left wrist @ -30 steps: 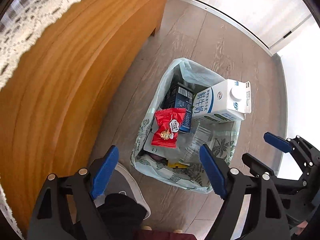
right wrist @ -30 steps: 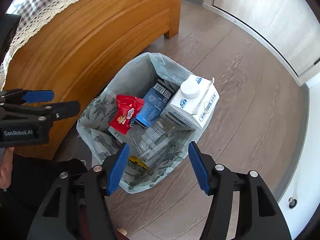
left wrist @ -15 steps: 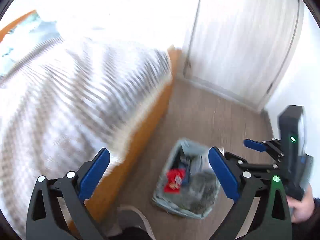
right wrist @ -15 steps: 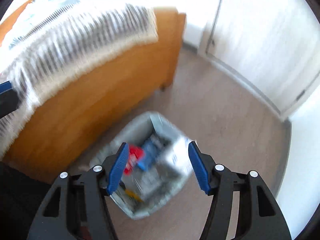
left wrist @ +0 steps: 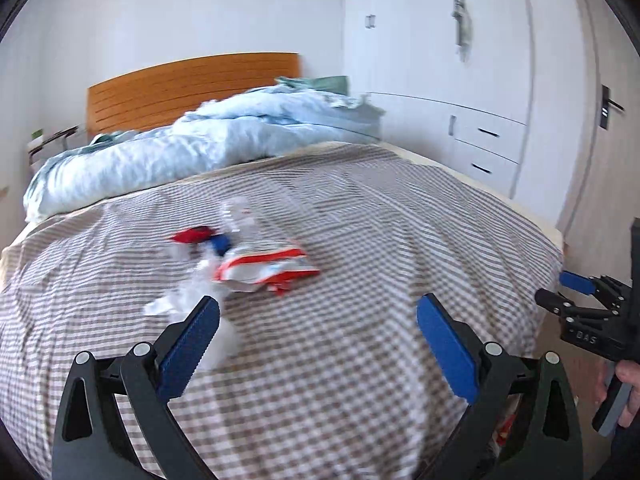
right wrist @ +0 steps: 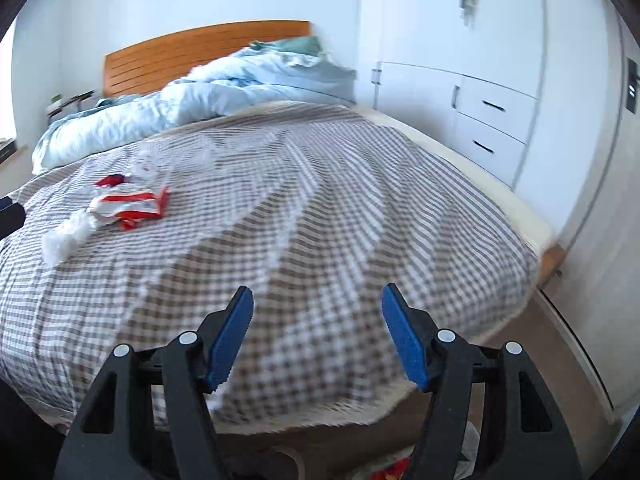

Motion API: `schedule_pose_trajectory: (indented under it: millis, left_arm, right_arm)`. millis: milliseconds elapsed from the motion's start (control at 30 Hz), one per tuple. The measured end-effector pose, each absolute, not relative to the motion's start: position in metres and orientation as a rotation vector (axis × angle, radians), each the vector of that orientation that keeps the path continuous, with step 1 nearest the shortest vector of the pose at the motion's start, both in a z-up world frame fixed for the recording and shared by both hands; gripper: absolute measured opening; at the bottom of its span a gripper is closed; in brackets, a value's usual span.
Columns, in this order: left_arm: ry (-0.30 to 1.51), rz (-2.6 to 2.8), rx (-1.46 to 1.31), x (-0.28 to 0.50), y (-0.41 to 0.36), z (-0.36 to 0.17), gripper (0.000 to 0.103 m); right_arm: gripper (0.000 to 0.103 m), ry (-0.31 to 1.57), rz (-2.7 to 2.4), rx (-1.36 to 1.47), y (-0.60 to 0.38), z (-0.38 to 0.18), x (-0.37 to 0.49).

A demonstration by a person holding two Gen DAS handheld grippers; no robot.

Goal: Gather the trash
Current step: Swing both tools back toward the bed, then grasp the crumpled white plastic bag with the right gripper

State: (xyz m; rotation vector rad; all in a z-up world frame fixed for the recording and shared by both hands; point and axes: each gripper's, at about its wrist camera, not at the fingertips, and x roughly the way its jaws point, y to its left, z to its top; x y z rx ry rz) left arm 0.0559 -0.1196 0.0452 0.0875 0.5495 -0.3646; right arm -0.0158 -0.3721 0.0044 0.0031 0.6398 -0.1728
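1. Trash (left wrist: 256, 264) lies in a small heap on the bed (left wrist: 360, 340), on the checked cover, left of the middle in both views.
2. Largest piece is a white and red wrapper (left wrist: 266, 270); a smaller red wrapper (left wrist: 192, 235) lies just behind it, with something blue beside it.
3. White crumpled tissue (left wrist: 180, 300) lies at the near end of the heap, and a clear plastic piece (left wrist: 240, 216) at the far end; blur hides its exact shape.
4. Left tool (left wrist: 318, 340) hangs over the near part of the bed with its jaws wide apart, and nothing is between them. The tissue shows just behind its left finger; contact cannot be told.
5. Right tool (right wrist: 318, 336) is over the foot of the bed. Its jaws are opening and they are empty. It is well apart from the heap.
6. A hand (left wrist: 628, 384) holds the right tool at the right edge of the left view.
7. A blue duvet (left wrist: 192, 148) is bunched before the wooden headboard (left wrist: 192, 88).
8. White wardrobe (left wrist: 460, 80) stands right of the bed.
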Motion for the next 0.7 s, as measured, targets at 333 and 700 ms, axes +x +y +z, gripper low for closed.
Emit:
schedule_pose_trajectory:
  millis: [333, 700]
  left_arm:
    - [0.626, 0.241, -0.194, 0.123, 0.093, 0.016, 0.096]
    - [0.655, 0.216, -0.462, 0.125, 0.149, -0.001, 0.096]
  right_arm:
    - [0.064, 0.722, 0.261, -0.136, -0.19, -0.016, 0.083]
    - [0.025, 0.854, 0.417, -0.047, -0.114, -0.054, 0.152]
